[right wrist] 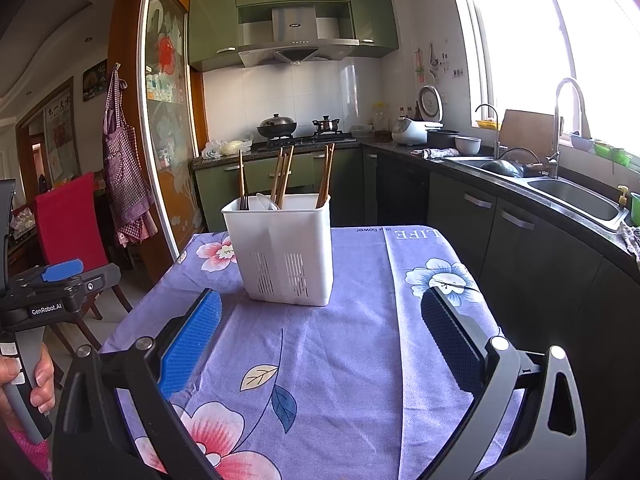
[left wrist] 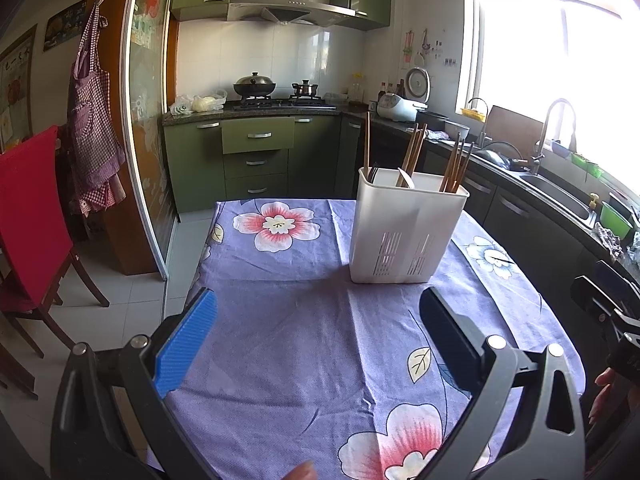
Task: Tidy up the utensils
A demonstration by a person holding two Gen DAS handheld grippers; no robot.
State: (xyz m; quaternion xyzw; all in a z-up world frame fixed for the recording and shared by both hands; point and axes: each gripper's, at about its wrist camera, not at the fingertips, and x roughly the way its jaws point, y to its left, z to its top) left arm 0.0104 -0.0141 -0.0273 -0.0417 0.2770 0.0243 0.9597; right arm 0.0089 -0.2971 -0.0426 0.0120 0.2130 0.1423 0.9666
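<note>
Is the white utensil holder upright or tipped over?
Upright: the white utensil holder stands flat on the tablecloth, chopsticks pointing up out of it.

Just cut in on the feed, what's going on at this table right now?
A person holds a hand-held gripper in each hand over a floral tablecloth. The left hand-held gripper and right hand-held gripper are both open and empty, short of the white utensil holder. Chopsticks already stand upright in its compartments, with a white spoon and a dark fork. No loose utensils show on the cloth.
</note>
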